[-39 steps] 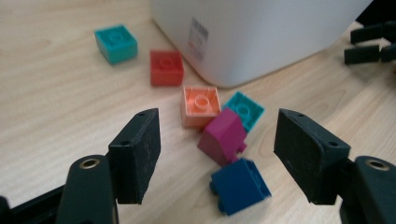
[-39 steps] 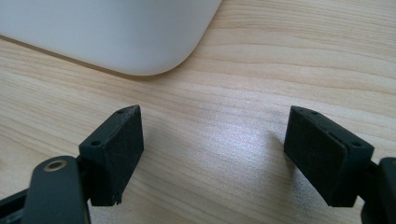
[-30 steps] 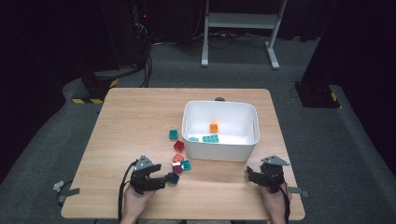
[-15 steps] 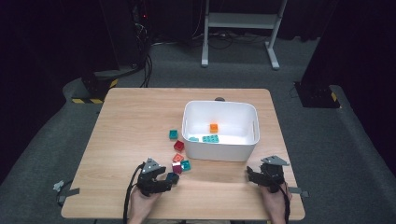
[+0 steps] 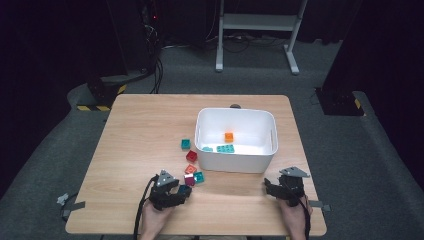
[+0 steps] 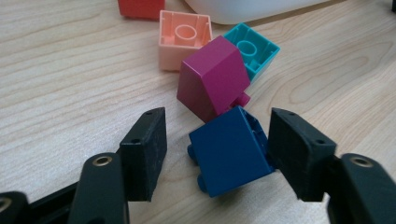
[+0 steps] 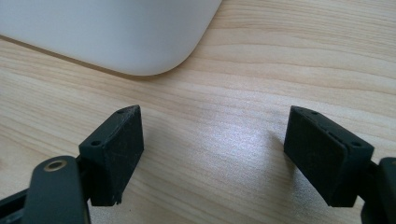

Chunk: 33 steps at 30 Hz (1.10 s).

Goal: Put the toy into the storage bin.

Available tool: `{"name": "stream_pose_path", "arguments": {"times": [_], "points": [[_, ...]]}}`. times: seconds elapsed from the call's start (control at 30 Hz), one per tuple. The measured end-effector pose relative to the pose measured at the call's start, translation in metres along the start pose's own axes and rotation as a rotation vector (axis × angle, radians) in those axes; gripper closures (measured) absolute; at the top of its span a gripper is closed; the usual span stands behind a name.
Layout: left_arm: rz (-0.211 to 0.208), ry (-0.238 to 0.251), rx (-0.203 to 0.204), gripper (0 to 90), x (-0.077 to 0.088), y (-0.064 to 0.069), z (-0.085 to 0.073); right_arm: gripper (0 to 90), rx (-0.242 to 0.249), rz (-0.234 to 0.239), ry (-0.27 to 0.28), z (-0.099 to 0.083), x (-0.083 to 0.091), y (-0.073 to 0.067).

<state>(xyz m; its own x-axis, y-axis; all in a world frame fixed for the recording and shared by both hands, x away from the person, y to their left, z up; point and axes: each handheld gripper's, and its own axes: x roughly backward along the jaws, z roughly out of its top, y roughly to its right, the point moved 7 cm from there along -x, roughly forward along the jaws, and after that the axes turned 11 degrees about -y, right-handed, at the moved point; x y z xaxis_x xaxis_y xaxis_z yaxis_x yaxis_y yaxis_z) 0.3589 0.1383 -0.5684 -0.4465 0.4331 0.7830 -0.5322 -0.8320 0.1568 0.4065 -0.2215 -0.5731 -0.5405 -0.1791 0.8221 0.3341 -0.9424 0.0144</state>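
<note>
A dark blue brick point(image 6: 231, 156) lies tilted on the wooden table point(image 5: 150, 125), leaning against a magenta brick point(image 6: 212, 84). My left gripper point(image 6: 219, 140) is open around the blue brick. Its jaws have just been closing: the right one touches the brick and a gap stays at the left one. Behind them lie a peach brick point(image 6: 184, 39), a teal brick point(image 6: 250, 49) and a red brick point(image 6: 140, 7). In the high view the left gripper point(image 5: 182, 192) sits at the near edge by this cluster. My right gripper point(image 7: 212, 140) is open and empty over bare wood, near the white bin's corner point(image 7: 116, 32).
The white bin point(image 5: 235, 162) stands right of centre and holds an orange brick point(image 5: 229, 136) and a teal plate point(image 5: 225, 148). Another teal brick point(image 5: 185, 144) lies left of the bin. The right gripper point(image 5: 267, 187) rests near the table's front right edge.
The left gripper has edged right toward the brick cluster and its jaws have narrowed around the blue brick. The right gripper has not moved.
</note>
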Motion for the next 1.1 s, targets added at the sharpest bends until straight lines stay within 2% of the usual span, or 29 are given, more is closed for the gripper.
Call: {"name": "stream_pose_path", "arguments": {"times": [0.1, 0.17, 0.37, 1.1], "points": [[0.000, -0.005, -0.002, 42.4, 0.001, 0.000, 0.000, 20.1, 0.000, 0.000, -0.001, 0.000, 0.000, 0.000], [0.015, -0.006, -0.015, 45.7, 0.002, -0.001, -0.002, 20.1, 0.000, 0.000, -0.002, 0.000, 0.000, 0.000], [0.004, -0.003, -0.011, 52.6, 0.004, -0.004, -0.003, 20.1, 0.000, 0.000, -0.002, 0.000, 0.000, 0.000], [-0.020, 0.016, 0.005, 56.8, 0.010, -0.015, -0.005, 20.1, 0.000, 0.000, -0.002, 0.000, 0.000, 0.000]]}}
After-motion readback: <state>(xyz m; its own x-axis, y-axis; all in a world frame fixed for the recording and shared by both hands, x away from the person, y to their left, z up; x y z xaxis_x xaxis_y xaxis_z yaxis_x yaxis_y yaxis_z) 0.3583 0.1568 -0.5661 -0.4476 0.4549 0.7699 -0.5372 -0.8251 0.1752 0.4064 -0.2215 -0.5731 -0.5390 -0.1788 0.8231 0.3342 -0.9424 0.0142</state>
